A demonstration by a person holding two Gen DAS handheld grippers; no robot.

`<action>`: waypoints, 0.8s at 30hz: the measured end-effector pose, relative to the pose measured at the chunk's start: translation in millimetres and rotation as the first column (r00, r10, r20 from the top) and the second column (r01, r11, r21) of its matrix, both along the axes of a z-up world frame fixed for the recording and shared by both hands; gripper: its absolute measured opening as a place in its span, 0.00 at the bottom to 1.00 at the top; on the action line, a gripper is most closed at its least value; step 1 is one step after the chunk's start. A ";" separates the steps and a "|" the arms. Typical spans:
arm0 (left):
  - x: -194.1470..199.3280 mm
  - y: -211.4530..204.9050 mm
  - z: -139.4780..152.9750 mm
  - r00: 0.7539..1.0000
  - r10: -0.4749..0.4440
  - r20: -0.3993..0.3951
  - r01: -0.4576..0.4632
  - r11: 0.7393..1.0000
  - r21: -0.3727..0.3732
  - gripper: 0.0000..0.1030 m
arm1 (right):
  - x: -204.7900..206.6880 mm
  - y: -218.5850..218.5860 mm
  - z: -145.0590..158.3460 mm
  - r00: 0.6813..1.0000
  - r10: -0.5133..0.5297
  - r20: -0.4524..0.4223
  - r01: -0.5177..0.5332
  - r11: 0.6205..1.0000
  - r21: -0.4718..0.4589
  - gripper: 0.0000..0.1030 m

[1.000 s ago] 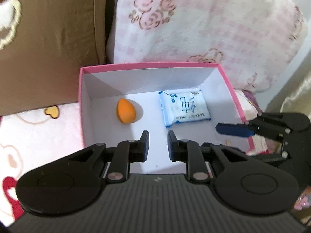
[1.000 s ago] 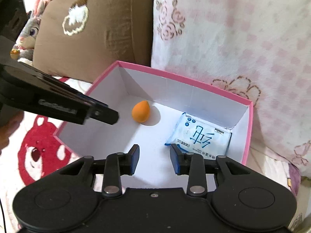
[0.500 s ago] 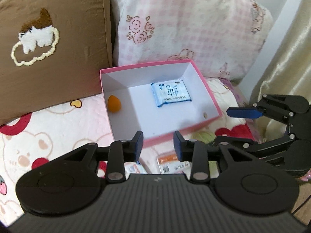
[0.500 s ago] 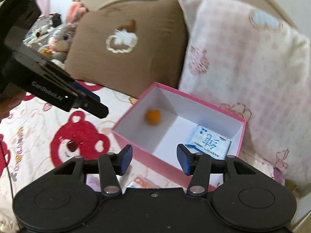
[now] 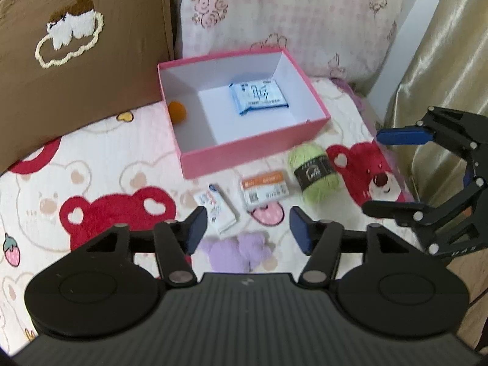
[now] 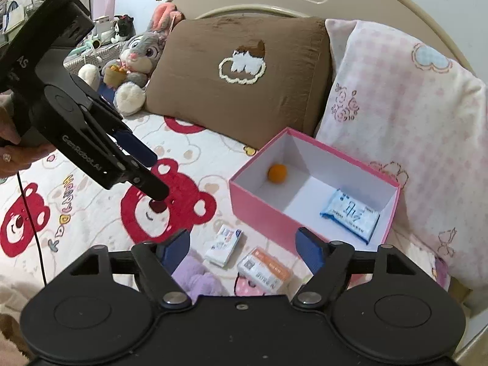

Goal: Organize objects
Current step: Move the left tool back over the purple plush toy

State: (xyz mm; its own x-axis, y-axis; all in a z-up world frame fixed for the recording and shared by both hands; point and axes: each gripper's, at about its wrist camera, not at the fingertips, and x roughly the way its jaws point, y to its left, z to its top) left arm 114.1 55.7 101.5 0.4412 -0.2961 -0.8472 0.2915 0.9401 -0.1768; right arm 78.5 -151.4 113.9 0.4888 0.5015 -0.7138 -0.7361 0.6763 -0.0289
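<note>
A pink box (image 5: 253,149) (image 6: 259,204) lies on the bed and holds an orange sponge (image 5: 177,113) (image 6: 277,173) and a blue wipes pack (image 5: 258,96) (image 6: 350,215). In front of the box lie a white tube box (image 5: 218,210) (image 6: 224,245), an orange-and-white packet (image 5: 264,189) (image 6: 263,270), a green yarn ball (image 5: 314,170) and a purple plush (image 5: 241,251) (image 6: 195,279). My left gripper (image 5: 247,228) (image 6: 149,170) is open and empty above the plush. My right gripper (image 6: 244,248) (image 5: 375,170) is open and empty.
A brown pillow (image 6: 241,79) and a pink checked pillow (image 6: 402,122) stand behind the box. A grey bunny plush (image 6: 137,61) sits at the back left. A gold curtain (image 5: 442,45) hangs at the right of the bed.
Both grippers have pulled back and up, away from the box, and their jaws have opened wider. The loose things in front of the box have come into view.
</note>
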 end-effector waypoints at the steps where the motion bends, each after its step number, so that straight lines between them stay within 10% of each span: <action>1: -3.4 -0.8 -0.3 1.000 -0.004 0.003 0.004 1.000 0.011 0.64 | -2.7 -1.6 -0.8 1.000 -0.002 -0.009 0.002 1.000 0.002 0.79; 12: -31.8 -11.6 -7.2 1.000 -0.028 0.008 0.028 0.999 0.028 0.85 | -28.8 -9.3 -16.2 0.995 0.017 -0.097 -0.015 1.000 0.014 0.93; 24: -35.1 -6.9 -87.0 0.998 0.038 -0.047 -0.038 0.999 0.006 0.90 | -35.7 7.3 -91.4 0.990 0.031 -0.137 -0.027 0.999 0.025 0.93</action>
State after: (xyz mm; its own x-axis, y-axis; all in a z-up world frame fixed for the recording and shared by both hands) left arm 79.0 48.8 14.6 0.4116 -0.2757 -0.8687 0.2474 0.9512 -0.1847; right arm 42.8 -144.0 22.5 0.3717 0.5310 -0.7615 -0.7513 0.6539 0.0893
